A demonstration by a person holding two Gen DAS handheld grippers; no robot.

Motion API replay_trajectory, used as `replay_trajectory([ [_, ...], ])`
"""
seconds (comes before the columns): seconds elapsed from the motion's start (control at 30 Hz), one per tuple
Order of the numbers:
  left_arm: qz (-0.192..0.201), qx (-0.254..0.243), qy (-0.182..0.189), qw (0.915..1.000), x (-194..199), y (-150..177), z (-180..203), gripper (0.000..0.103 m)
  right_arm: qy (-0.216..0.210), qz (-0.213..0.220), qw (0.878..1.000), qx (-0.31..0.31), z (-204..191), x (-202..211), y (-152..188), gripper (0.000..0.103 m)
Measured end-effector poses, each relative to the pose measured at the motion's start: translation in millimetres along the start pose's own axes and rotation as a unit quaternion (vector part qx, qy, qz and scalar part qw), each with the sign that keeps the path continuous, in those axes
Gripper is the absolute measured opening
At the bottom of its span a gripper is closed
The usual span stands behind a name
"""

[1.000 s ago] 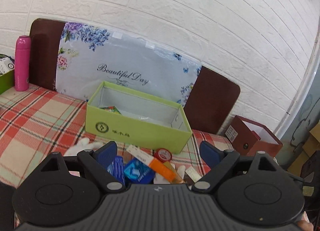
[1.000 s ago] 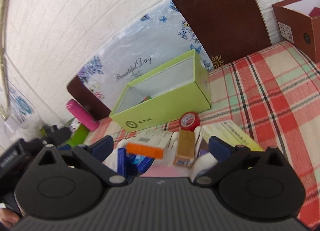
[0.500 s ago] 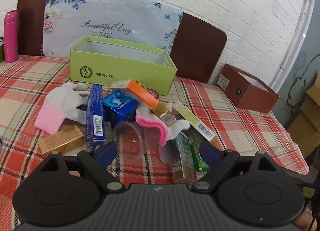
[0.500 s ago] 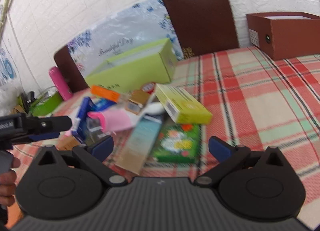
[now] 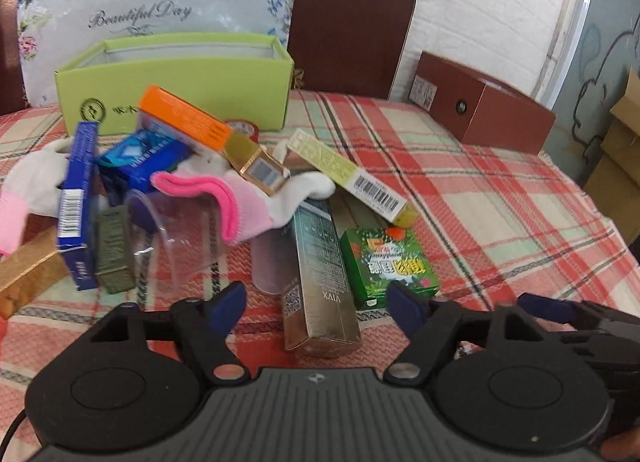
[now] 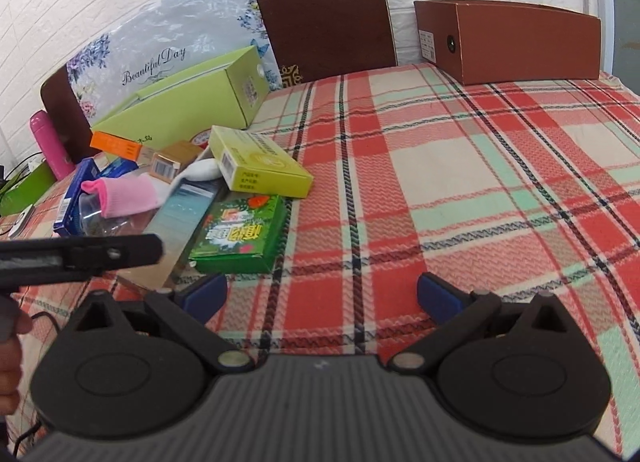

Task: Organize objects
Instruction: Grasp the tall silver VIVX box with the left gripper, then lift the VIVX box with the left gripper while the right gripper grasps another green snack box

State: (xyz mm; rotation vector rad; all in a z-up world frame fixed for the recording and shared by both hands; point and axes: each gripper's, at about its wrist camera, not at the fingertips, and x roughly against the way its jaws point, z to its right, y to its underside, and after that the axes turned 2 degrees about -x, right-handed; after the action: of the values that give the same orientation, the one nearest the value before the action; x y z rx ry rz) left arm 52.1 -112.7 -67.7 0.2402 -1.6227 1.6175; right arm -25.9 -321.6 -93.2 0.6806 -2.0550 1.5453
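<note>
Both claws hang spread wide and grip nothing. The left claw (image 5: 316, 300) hovers over the near end of a tall metallic carton (image 5: 320, 282) printed "VIVX", which lies flat on the plaid cloth (image 6: 460, 166) covering the worktop. The right claw (image 6: 320, 294) hangs over bare cloth, to the right of the green carton (image 6: 240, 236).

Taking the open lime-green box (image 5: 176, 80) as landmark: it stands at the back, against a floral "Beautiful Day" board (image 5: 152, 2). Directly in front of it lies the pile. An orange-ended carton (image 5: 188, 118) leans against the box front, with a small red-lidded tin (image 5: 242, 128) beside it. Nearer the camera come a blue carton (image 5: 78, 202) standing on its edge, a gold carton (image 5: 258, 166), a pink-cuffed white glove (image 5: 248, 198), and a clear plastic cup (image 5: 180, 234) on its side. A yellow-green carton (image 5: 348, 176) lies slanted to the right of the glove, and the green carton (image 5: 386, 266) lies just beside the metallic one.

Well to the right of the lime-green box stands a brown box (image 6: 508, 42).
</note>
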Motion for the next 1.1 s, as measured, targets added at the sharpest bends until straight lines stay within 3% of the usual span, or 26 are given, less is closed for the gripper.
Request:
replay_trajectory([
  [0.1, -0.028, -0.006, 0.008, 0.9996, -15, 2, 1, 0.048, 0.011, 0.002, 1.000, 0.018, -4, -2, 0, 0.103],
  [0.23, -0.037, 0.015, 0.022, 0.9989, -5, 2, -12, 0.045, 0.007, 0.003, 1.000, 0.030, -11, -4, -2, 0.103],
  [0.5, -0.057, 0.005, 0.019, 0.9982, 43, 36, -33, 0.045, -0.023, -0.003, 0.998, 0.065, -50, -26, -13, 0.103],
  [0.63, -0.050, 0.018, 0.008, 0.9986, 51, 44, -38, 0.047, -0.018, -0.009, 0.996, 0.082, -68, -48, -19, 0.096],
  [0.67, -0.047, 0.019, 0.005, 0.9987, 52, 44, -38, 0.047, -0.015, -0.010, 0.996, 0.086, -70, -52, -20, 0.091],
  [0.7, -0.047, 0.017, 0.005, 0.9987, 52, 43, -38, 0.047, -0.004, -0.012, 0.996, 0.089, -72, -56, -20, 0.071],
  [0.73, -0.045, 0.017, 0.005, 0.9989, 53, 42, -38, 0.047, 0.007, -0.014, 0.996, 0.091, -71, -56, -20, 0.066],
  [0.8, -0.033, 0.015, 0.006, 0.9993, 58, 41, -39, 0.048, 0.004, -0.013, 0.996, 0.089, -65, -50, -17, 0.064],
  [0.9, -0.012, 0.008, 0.000, 0.9999, 59, 36, -34, 0.059, 0.004, -0.019, 0.996, 0.091, -55, -35, -10, 0.063],
  [1.1, 0.000, -0.020, -0.012, 0.9997, 41, 26, -21, 0.060, 0.007, -0.025, 0.996, 0.084, -43, -15, 1, 0.063],
])
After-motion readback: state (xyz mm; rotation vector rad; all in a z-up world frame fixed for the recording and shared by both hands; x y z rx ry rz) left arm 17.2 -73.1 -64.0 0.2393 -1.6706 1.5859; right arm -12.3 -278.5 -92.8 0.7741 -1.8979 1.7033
